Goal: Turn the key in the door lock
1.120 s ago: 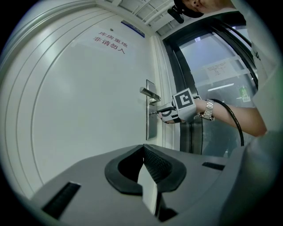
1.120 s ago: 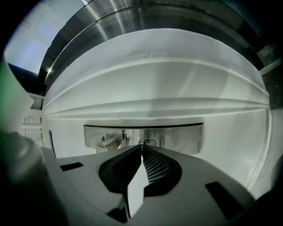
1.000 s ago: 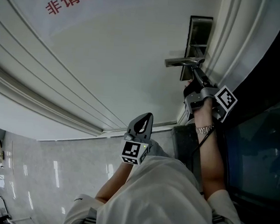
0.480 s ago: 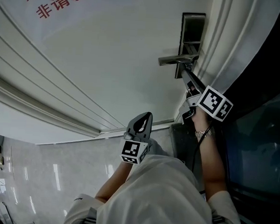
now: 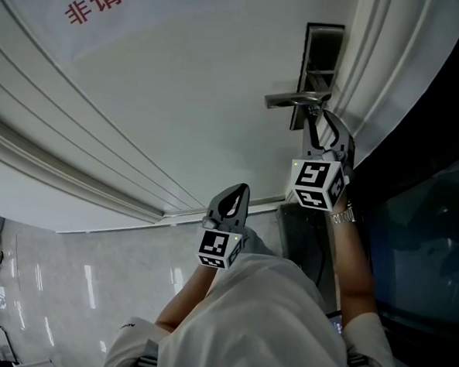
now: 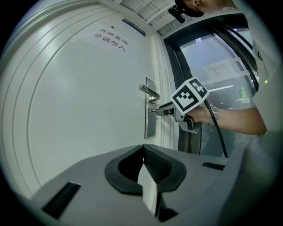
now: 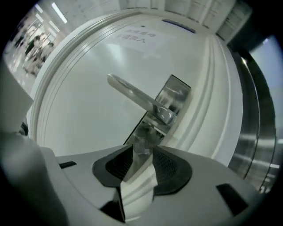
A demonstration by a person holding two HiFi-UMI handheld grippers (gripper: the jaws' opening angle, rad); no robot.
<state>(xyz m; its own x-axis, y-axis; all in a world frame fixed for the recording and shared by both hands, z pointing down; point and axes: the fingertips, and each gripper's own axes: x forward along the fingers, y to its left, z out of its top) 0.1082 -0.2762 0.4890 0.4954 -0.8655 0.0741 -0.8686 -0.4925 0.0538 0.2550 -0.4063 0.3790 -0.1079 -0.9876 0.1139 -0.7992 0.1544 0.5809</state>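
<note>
**A:** White door (image 5: 180, 98) takes up most of the head view, with moulded ridges running across it and red lettering (image 5: 116, 1) far from the handle. Where does the lock sit?

**B:** At the door's edge. The lever handle (image 5: 293, 100) sticks out of a tall metal lock plate (image 5: 321, 49), and the key (image 7: 140, 142) is in that plate just below the handle's root. It is small and blurred in the right gripper view, so I cannot tell its angle.

**A:** And the right gripper (image 7: 142, 149)?

**B:** It is level and right under the handle, nose toward the plate. Its jaws have just been opening and now stand wide. The key's head lies between the two tips, with the pads off it.

**A:** What about the left gripper (image 6: 142, 148)?

**B:** It is well away from the handle, out in front of the door. Its jaws are closed tip to tip with nothing in them, and it is pointing level at the door.

**A:** Anything else beside the handle?

**B:** The person's right forearm, with a wristwatch (image 5: 341, 214), is behind the right gripper.
</note>
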